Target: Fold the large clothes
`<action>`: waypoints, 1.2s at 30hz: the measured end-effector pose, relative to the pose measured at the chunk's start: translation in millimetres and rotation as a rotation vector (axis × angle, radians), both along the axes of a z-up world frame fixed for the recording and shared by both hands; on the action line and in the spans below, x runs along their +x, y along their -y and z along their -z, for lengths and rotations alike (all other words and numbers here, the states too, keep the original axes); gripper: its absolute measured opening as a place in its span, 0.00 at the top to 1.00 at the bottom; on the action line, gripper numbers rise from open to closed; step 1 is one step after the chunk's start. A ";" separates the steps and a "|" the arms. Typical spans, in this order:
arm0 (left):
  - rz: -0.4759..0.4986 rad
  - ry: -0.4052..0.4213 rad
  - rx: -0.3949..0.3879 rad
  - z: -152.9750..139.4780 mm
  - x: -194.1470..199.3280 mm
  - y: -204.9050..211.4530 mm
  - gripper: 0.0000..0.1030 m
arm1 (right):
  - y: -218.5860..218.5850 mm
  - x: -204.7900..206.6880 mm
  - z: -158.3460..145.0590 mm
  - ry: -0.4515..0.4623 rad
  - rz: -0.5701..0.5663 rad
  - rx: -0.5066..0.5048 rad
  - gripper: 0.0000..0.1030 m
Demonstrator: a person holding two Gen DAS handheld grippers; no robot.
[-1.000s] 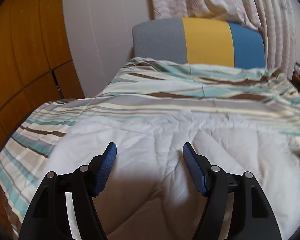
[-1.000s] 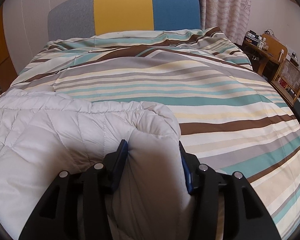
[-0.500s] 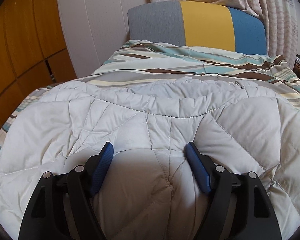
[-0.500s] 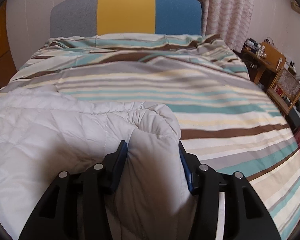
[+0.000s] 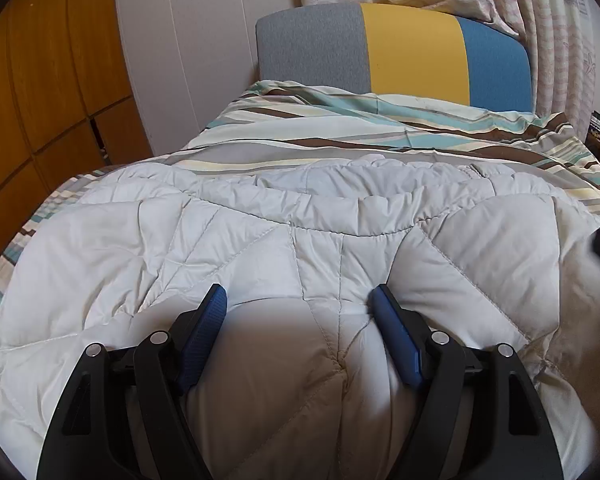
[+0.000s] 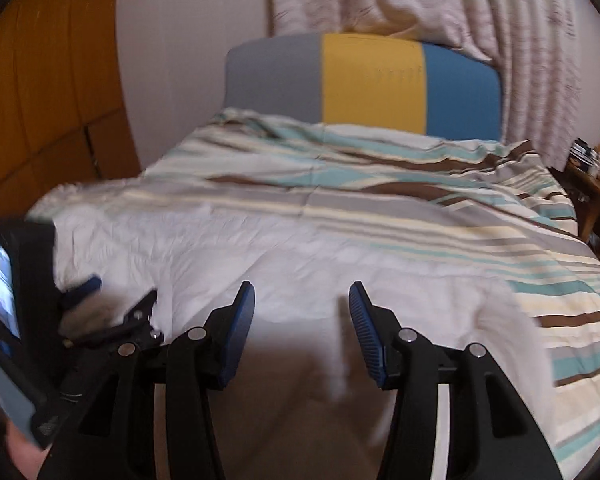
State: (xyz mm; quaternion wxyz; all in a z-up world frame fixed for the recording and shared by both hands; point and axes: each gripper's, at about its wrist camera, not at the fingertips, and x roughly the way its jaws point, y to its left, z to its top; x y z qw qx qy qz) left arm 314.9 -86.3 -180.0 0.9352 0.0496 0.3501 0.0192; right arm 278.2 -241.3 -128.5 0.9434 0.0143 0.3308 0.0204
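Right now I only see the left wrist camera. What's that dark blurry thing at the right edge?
Observer: Probably the right gripper. Its own camera shows cloth of the white quilted coat between its pads. It looks gripped, though the picture is blurred.
Operator: Is there room on that side?
Observer: Yes. Right of the coat, a wide stretch of striped bedcover has nothing lying on it.
Operator: Is any coat hanging loose?
Observer: A blurred white flap sticks out to the right of that gripper, over the stripes.
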 end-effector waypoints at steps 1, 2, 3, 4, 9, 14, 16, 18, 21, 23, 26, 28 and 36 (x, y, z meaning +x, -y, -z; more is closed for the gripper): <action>0.000 0.000 0.001 0.1 0.2 0.1 0.28 | -3.1 3.7 7.6 -0.012 0.000 -0.004 0.52; 0.000 0.000 0.001 0.1 0.3 0.1 0.28 | -4.0 6.3 14.0 -0.018 0.003 -0.012 0.52; 0.000 0.000 0.001 -0.1 -0.2 -0.3 0.28 | -3.6 9.3 23.0 -0.025 0.013 -0.016 0.52; -0.001 0.000 0.003 0.1 0.2 0.1 0.28 | -1.7 10.6 30.1 -0.029 0.019 -0.009 0.52; -0.006 -0.002 0.012 1.0 1.0 1.7 0.28 | 3.2 21.9 52.6 -0.063 0.037 0.017 0.51; -0.013 -0.021 0.034 -0.7 2.5 5.0 0.27 | 9.0 28.6 60.8 -0.099 0.031 0.047 0.49; -0.036 -0.049 0.040 -8.1 0.6 6.7 0.23 | 11.5 27.8 61.5 -0.098 0.031 0.058 0.49; -0.069 -0.077 -0.015 -18.4 -1.9 4.3 0.22 | 13.0 27.0 61.7 -0.097 0.032 0.062 0.49; -0.099 -0.061 -0.112 -31.1 -5.0 6.8 0.16 | 13.3 26.1 60.6 -0.090 0.038 0.058 0.49; -0.120 -0.073 -0.064 -26.2 1.6 14.3 0.16 | 14.9 23.5 59.2 -0.081 0.045 0.059 0.49; -0.114 -0.047 0.001 -10.9 2.1 22.7 0.13 | 15.8 21.6 58.4 -0.078 0.049 0.067 0.49; -0.108 -0.022 -0.005 -4.0 0.4 20.8 0.13 | 14.5 21.1 58.4 -0.077 0.051 0.062 0.48; -0.110 -0.046 -0.001 1.8 2.6 17.2 0.11 | 10.1 23.0 58.1 -0.083 0.057 0.036 0.48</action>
